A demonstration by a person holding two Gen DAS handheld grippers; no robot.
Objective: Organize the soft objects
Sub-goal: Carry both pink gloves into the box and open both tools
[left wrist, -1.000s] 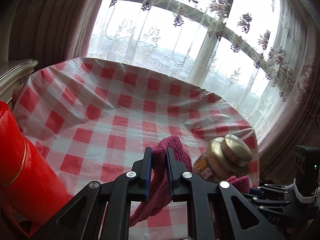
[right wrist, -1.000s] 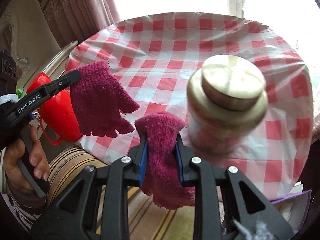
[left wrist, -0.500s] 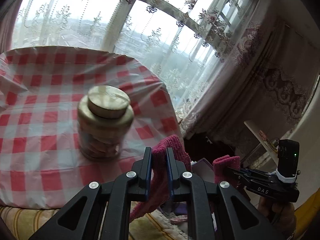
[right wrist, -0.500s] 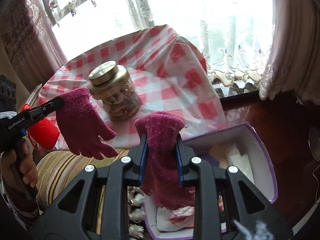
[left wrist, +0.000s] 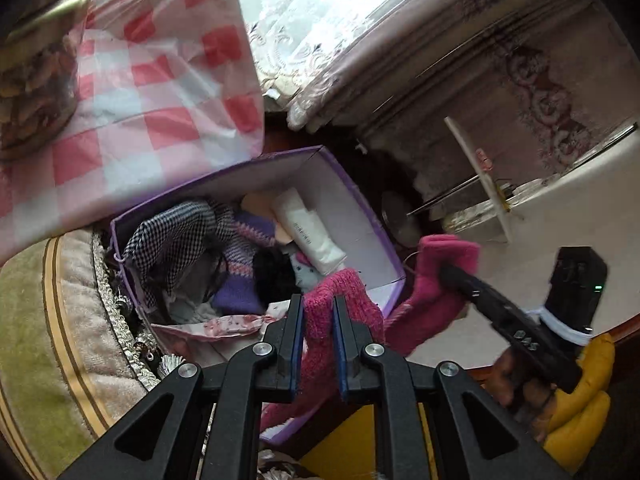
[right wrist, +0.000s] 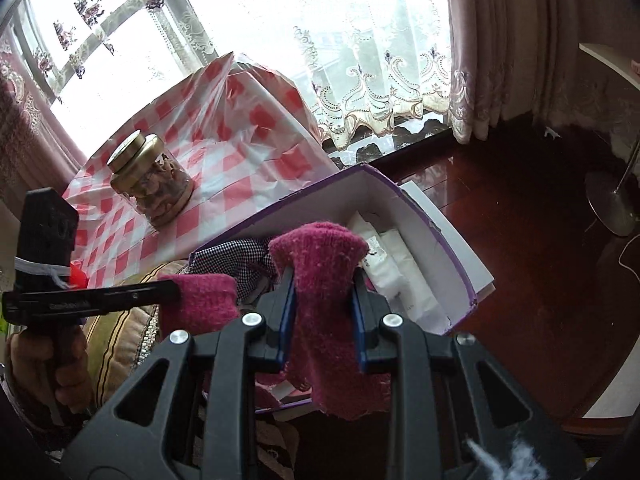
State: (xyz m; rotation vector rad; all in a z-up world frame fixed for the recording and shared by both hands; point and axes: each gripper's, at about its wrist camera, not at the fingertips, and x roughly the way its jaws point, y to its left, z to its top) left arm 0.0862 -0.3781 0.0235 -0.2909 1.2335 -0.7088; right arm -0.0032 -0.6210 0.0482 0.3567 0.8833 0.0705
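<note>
Left claw [left wrist: 316,336] grips a red knit glove [left wrist: 320,312]; right claw [right wrist: 323,312] grips a second glove [right wrist: 328,280]. Both gloves hang above the open purple box [left wrist: 360,196] beside the counter [left wrist: 160,92].

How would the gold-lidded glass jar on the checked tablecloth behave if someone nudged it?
The gold-lidded glass jar looks full, so probably heavy and slow to tip. Its round wall suggests it would roll if toppled. The plastic checked tablecloth looks slick and rumpled, so it might slide.
</note>
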